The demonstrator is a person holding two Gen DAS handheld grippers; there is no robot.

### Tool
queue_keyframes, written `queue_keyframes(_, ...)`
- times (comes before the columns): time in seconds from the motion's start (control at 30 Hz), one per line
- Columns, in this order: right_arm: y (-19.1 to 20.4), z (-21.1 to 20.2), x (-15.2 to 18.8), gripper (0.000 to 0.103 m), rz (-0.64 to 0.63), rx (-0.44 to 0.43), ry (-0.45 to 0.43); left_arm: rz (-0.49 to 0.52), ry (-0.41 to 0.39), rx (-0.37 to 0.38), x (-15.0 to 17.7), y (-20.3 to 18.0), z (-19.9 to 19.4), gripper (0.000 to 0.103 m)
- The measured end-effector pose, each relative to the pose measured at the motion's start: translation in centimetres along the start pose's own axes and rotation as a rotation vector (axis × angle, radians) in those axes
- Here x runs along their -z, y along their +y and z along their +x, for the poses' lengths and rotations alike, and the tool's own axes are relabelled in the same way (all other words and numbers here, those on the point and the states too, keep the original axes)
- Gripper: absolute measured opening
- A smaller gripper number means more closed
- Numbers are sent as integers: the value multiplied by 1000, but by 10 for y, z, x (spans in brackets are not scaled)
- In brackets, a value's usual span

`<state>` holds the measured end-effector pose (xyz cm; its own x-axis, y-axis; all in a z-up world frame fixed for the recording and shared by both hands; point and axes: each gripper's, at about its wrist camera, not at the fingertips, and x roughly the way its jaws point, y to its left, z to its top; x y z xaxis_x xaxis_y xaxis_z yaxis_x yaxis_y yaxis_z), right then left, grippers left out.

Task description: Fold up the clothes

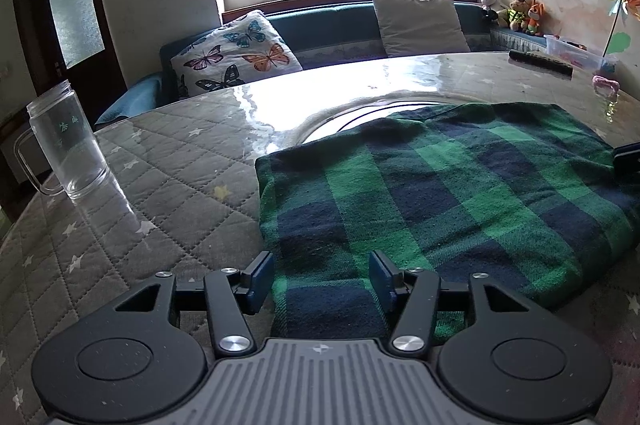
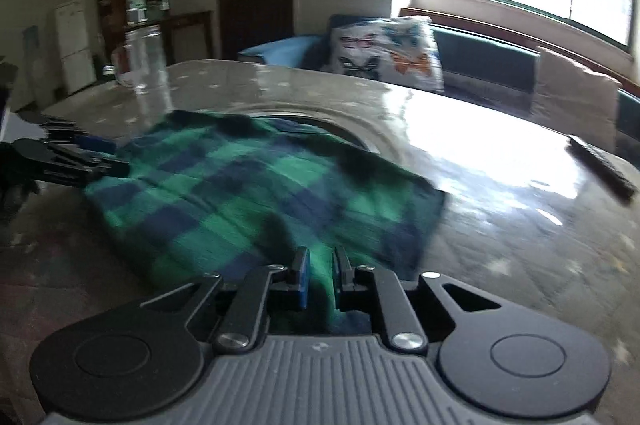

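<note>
A folded green and navy plaid garment (image 1: 440, 193) lies flat on the quilted grey table. My left gripper (image 1: 322, 279) is open, its blue pads straddling the garment's near left corner just above the cloth. In the right wrist view the same garment (image 2: 256, 185) fills the middle, blurred. My right gripper (image 2: 320, 275) is nearly closed, with a fold of the garment's near edge pinched between its pads. The left gripper (image 2: 86, 153) shows at the garment's far left corner. A bit of the right gripper (image 1: 628, 155) shows at the left view's right edge.
A clear glass mug (image 1: 68, 145) stands on the table at the left; it also shows in the right wrist view (image 2: 144, 59). A dark remote (image 1: 540, 63), a plastic box (image 1: 572, 51) and a pink item (image 1: 606, 83) sit at the far right. A sofa with cushions (image 1: 236, 55) lies beyond the table.
</note>
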<state>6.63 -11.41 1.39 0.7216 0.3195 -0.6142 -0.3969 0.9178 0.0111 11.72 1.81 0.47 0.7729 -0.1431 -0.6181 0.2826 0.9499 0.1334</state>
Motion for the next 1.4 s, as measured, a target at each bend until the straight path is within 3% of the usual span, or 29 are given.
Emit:
queue_keyframes(0.23, -9, 28, -4, 12, 25, 3, 31, -5, -2, 1, 1, 1, -1, 58)
queue_keyframes(0.6, -41, 57, -21, 9, 25, 147, 17, -12, -5, 5, 1, 3, 0, 60)
queue_keyframes(0.8, -52, 73, -36, 10, 35, 177, 23, -21, 8, 10, -2, 4, 1, 61)
queue_keyframes(0.93, -45, 77, -45, 10, 36, 113, 17, -27, 19, 14, -10, 6, 2, 60)
queue_keyframes(1.17, -41, 97, -48, 17, 0, 118, 57, -40, 11, 24, -38, 16, 16, 59)
queue_keyframes(1.4, -38, 100, -51, 24, -30, 127, 68, -65, 68, 23, -70, 30, 60, 52)
